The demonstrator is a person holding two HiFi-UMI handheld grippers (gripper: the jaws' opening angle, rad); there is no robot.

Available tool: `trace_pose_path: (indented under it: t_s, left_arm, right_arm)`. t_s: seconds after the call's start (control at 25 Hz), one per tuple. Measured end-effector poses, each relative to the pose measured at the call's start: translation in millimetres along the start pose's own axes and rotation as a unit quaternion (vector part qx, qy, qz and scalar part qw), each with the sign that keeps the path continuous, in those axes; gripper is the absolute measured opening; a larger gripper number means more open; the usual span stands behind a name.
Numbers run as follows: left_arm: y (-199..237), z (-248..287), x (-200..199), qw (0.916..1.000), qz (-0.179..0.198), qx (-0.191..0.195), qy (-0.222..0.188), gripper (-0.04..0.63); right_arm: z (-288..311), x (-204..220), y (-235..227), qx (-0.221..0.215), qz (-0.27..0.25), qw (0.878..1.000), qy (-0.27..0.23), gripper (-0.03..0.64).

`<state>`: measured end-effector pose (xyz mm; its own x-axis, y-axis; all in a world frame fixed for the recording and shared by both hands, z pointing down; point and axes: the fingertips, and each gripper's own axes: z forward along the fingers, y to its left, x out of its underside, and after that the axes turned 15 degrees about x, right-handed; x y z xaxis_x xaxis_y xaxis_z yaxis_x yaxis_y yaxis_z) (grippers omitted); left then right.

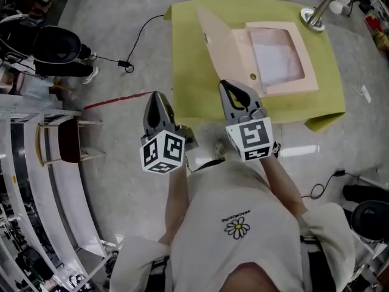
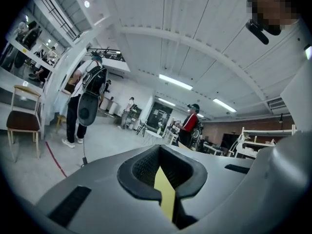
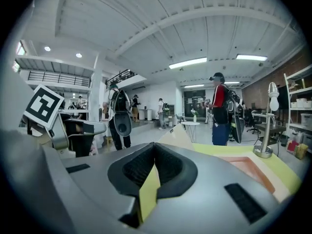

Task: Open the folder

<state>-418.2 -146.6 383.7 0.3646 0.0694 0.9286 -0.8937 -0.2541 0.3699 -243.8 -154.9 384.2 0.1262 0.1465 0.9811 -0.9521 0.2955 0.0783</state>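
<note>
Both closed, empty: pale pink cardboard folder (image 1: 243, 50) lies dead ahead of you, right gripper (image 1: 227, 85) nearer than left gripper (image 1: 157, 95).

Pale pink folder (image 1: 242, 50), open on yellow table (image 1: 188, 72) — cover (image 1: 219, 41) tilted up, papers (image 1: 276, 56) inside

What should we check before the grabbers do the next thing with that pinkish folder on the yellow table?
1. Peach cardboard folder open: ok. Its cover stands raised and white paper shows inside.
2. Left gripper empty: ok, jaws together on nothing.
3. Right gripper empty: ok, jaws together on nothing.
4. Grippers off the folder: ok, both are near the front edge of the yellow table.
5. Silver desk lamp out of the way: ok, at the far corner, apart from the folder.
6. Cover holds up by itself: cannot tell.
</note>
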Motion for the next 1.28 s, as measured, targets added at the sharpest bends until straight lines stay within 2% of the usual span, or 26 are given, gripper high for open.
trace_pose_path:
  t_s: [0.28, 0.72, 0.92, 1.12, 1.28]
  left_arm:
    - [33, -24, 12, 0.9992, -0.006, -0.038, 0.011, 0.014]
    - [95, -70, 26, 0.9942, -0.021, -0.101, 0.031, 0.014]
    - [113, -79, 33, 0.9926, -0.027, -0.110, 0.043, 0.014]
    - [120, -80, 40, 0.9919, -0.031, -0.109, 0.059, 0.014]
    - [122, -80, 47, 0.9913, -0.033, -0.110, 0.065, 0.015]
  right_arm:
    - [22, 45, 51, -0.058, -0.037, 0.996, 0.060, 0.012]
    - [54, 127, 117, -0.115, -0.107, 0.977, 0.146, 0.014]
    - [69, 145, 135, -0.122, -0.146, 0.967, 0.167, 0.014]
    - [80, 171, 150, -0.128, -0.188, 0.952, 0.204, 0.014]
    - [84, 186, 152, -0.135, -0.193, 0.944, 0.230, 0.014]
